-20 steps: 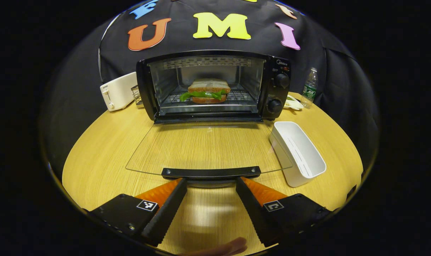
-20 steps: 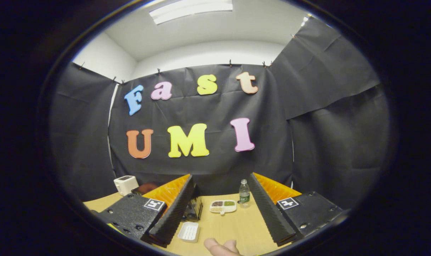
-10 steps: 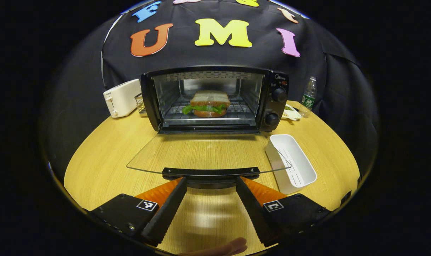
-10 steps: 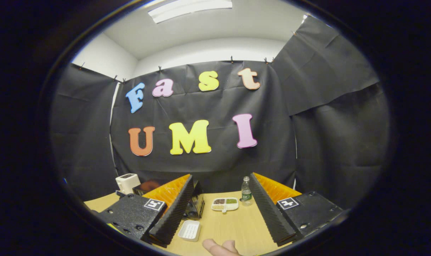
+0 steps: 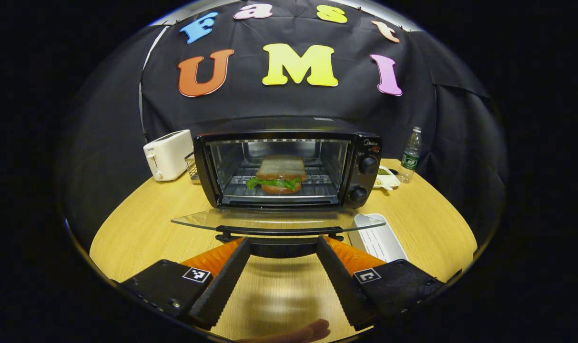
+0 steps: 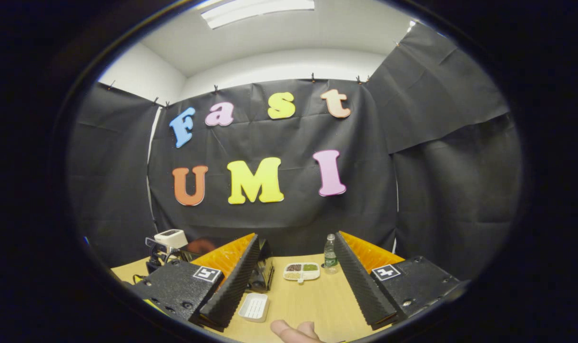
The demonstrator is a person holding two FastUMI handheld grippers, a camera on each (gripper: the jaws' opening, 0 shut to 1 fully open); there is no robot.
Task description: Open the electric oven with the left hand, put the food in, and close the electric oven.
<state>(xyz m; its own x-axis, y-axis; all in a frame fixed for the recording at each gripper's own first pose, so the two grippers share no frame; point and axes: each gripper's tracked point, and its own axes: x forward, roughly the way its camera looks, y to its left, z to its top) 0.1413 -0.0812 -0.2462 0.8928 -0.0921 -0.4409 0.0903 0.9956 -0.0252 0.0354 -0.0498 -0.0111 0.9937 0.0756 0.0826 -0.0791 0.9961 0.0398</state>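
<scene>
The sandwich (image 5: 281, 173) sits on the oven (image 5: 289, 169) rack; the left gripper (image 5: 281, 243), fingers spread, seems to be under the door handle (image 5: 279, 232), which may slip off and drop.

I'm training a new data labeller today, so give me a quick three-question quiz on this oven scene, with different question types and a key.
1. True or false: the sandwich is already on the rack inside the electric oven.
2. Multiple choice: the left hand-held gripper has its fingers spread at which part? A) a control knob B) the door handle C) the toaster
3. Fill the blank: the white tray lies on the table to the ____ of the glass door in the left gripper view.

Key: 1 true; 2 B; 3 right
</scene>
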